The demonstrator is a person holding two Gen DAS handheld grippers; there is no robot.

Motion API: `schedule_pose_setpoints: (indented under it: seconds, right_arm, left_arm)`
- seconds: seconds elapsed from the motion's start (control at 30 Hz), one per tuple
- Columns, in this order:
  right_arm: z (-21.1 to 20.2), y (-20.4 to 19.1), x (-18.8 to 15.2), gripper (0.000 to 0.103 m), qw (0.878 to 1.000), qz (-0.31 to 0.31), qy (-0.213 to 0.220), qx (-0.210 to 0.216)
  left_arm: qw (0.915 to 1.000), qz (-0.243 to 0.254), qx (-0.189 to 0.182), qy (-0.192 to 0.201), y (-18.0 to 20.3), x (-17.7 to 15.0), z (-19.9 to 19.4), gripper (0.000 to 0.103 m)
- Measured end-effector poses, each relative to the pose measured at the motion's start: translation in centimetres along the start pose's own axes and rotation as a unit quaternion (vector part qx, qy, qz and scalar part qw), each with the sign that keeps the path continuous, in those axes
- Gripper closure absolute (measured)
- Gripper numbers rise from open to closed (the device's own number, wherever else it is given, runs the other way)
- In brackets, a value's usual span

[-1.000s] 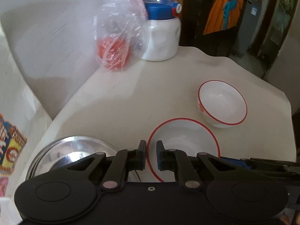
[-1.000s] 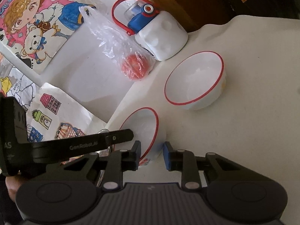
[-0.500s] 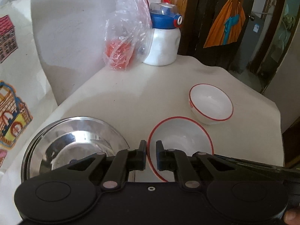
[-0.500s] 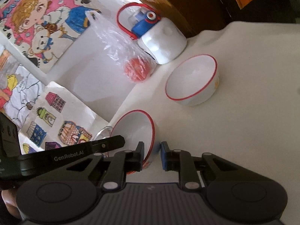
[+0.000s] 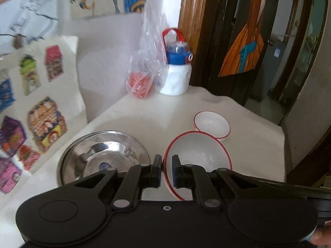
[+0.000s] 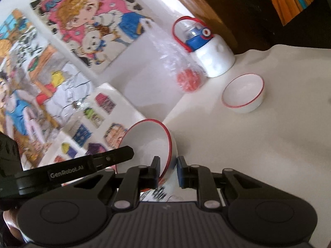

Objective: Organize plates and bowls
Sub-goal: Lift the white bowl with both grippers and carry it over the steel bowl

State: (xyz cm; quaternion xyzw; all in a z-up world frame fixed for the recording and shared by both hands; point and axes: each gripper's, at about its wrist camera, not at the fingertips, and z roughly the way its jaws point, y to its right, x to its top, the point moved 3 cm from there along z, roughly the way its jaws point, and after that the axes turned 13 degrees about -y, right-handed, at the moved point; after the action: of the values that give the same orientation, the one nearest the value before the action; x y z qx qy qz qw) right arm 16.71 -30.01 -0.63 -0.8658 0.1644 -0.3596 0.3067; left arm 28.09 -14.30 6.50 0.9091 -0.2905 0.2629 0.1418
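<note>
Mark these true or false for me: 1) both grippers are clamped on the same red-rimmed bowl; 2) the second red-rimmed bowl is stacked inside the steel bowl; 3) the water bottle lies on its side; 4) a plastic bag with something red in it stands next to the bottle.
1) True. The left gripper and the right gripper each pinch the rim of the held bowl.
2) False. The second bowl sits alone on the table, apart from the steel bowl.
3) False. The bottle stands upright.
4) True. The bag leans beside it.
</note>
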Motion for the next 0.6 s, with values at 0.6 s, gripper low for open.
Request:
schedule_pose_setpoints:
  seconds: [0.6]
  right_arm:
    - [-2.1, -5.5, -9.9, 0.083, 0.993, -0.077, -0.083, 0.009]
  left_arm:
    - [0.9962, -0.077, -0.014, 0.038, -2.7, -12.6, -8.8, 0.093]
